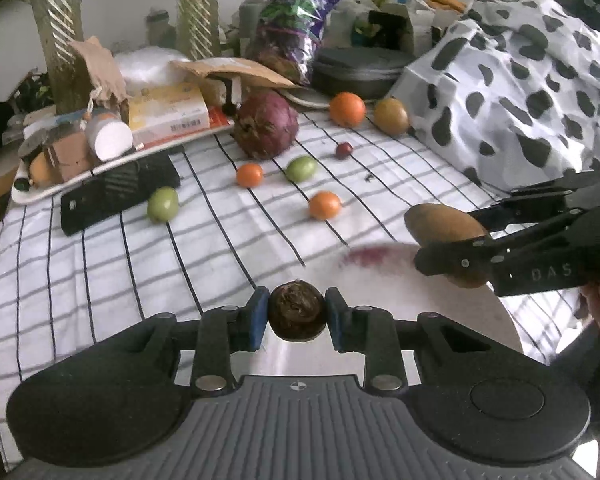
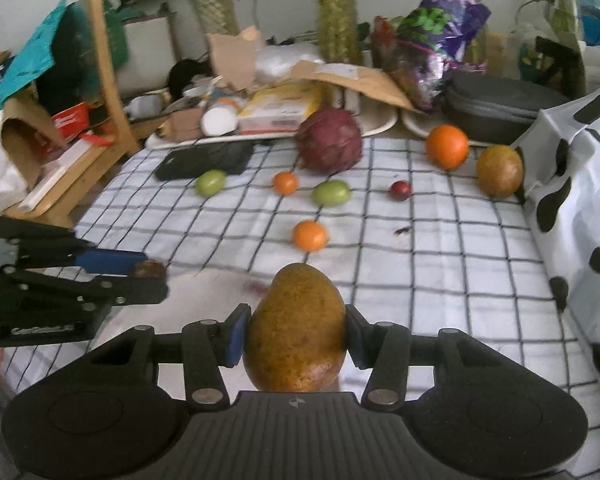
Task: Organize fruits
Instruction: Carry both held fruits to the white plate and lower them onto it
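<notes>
My left gripper (image 1: 297, 317) is closed on one small dark brown round fruit (image 1: 297, 312), rough-skinned, pinched between the blue pads. My right gripper (image 2: 296, 338) is clamped on one large yellow-brown mango (image 2: 296, 330), smooth and oval, speckled. Both hover over a round white plate (image 1: 400, 320) with a reddish smear on it; the plate lies on the worktop under a white cloth with a dark grid (image 1: 100, 248).

Loose fruit count on the cloth: two small orange fruits (image 1: 324, 205) (image 1: 250, 175), two green oval fruits (image 1: 163, 204) (image 1: 301, 168), one tiny dark red fruit (image 1: 344, 150), one larger orange (image 1: 347, 109), one brownish-yellow round fruit (image 1: 391, 116), one big purple-red round fruit (image 1: 266, 125), ribbed. All lie apart from each other.

Left wrist view only: the mango seen side-on in the right gripper (image 1: 440, 254), black fingers above and below. Right wrist view only: a wooden shelf (image 2: 100, 92) with papers, left of the cloth, and the left gripper (image 2: 152, 276) from the side.

A black-spotted white fabric (image 1: 520, 92) lies heaped on the right.
</notes>
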The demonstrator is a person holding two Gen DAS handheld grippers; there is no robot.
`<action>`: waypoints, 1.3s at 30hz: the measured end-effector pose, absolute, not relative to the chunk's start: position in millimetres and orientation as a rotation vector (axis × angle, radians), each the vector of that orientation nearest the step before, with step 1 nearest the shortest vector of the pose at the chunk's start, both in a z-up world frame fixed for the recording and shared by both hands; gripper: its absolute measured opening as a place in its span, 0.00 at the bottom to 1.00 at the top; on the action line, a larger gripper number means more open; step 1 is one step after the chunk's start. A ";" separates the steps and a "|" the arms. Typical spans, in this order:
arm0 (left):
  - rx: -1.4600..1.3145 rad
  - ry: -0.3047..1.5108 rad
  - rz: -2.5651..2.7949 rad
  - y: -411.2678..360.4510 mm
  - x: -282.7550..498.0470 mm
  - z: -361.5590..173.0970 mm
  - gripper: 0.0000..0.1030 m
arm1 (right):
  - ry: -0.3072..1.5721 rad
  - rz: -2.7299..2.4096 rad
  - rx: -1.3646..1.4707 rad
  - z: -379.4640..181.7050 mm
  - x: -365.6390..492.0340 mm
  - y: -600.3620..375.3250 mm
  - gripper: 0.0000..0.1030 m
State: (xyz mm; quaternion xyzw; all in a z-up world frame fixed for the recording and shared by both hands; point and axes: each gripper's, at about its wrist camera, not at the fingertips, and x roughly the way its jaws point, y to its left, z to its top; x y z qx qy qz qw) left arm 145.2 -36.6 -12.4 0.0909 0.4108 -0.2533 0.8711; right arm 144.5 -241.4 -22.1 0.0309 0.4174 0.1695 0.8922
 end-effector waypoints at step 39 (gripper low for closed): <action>0.214 0.829 -0.425 -16.7 82.1 -4.5 0.57 | 0.802 0.364 -0.286 -32.5 93.4 -195.3 1.00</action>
